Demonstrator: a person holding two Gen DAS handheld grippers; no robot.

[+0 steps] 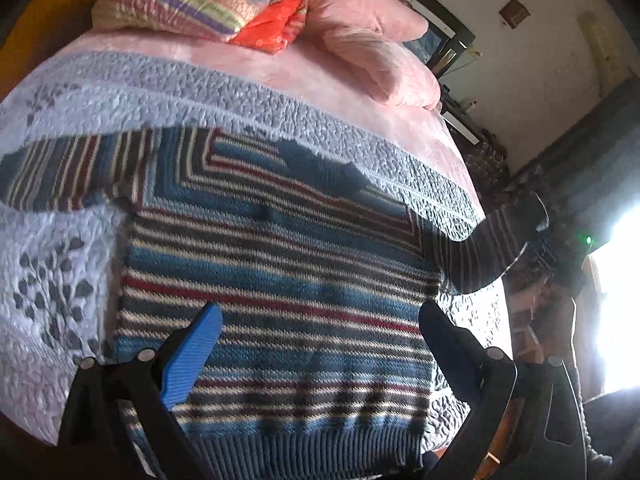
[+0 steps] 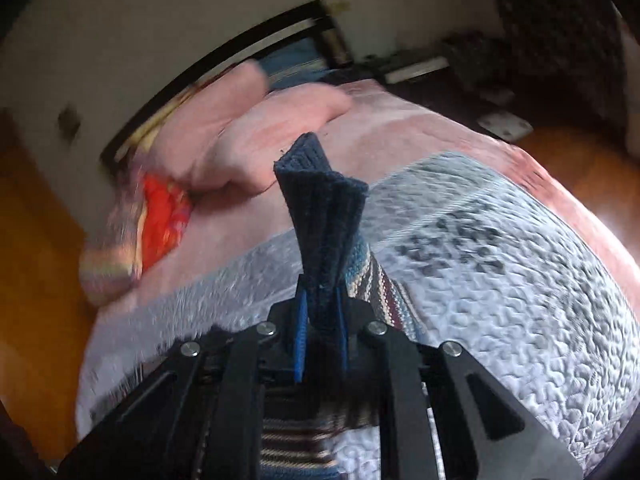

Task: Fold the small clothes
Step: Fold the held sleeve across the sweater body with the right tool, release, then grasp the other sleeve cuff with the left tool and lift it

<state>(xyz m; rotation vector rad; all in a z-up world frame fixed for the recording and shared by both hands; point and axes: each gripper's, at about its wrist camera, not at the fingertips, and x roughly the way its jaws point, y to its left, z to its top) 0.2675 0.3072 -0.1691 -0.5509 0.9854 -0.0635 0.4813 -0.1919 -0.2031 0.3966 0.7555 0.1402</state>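
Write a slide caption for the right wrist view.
Right gripper shut on navy ribbed cuff of striped knitted sweater, lifted above grey quilted bedspread.

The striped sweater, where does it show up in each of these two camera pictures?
Left wrist view: the striped sweater lies spread flat on the grey quilt, filling the middle, with the open left gripper above its lower part.
Right wrist view: only its sleeve shows, its dark blue cuff pinched in the right gripper at the centre.
Shared landmark: the pink pillow at the bed's far end.

Sweater [image 1: 272, 264] hem cut off at lower frame edge, bedding pile [image 2: 132, 232] at left motion-blurred, window [image 1: 616, 300] at right overexposed
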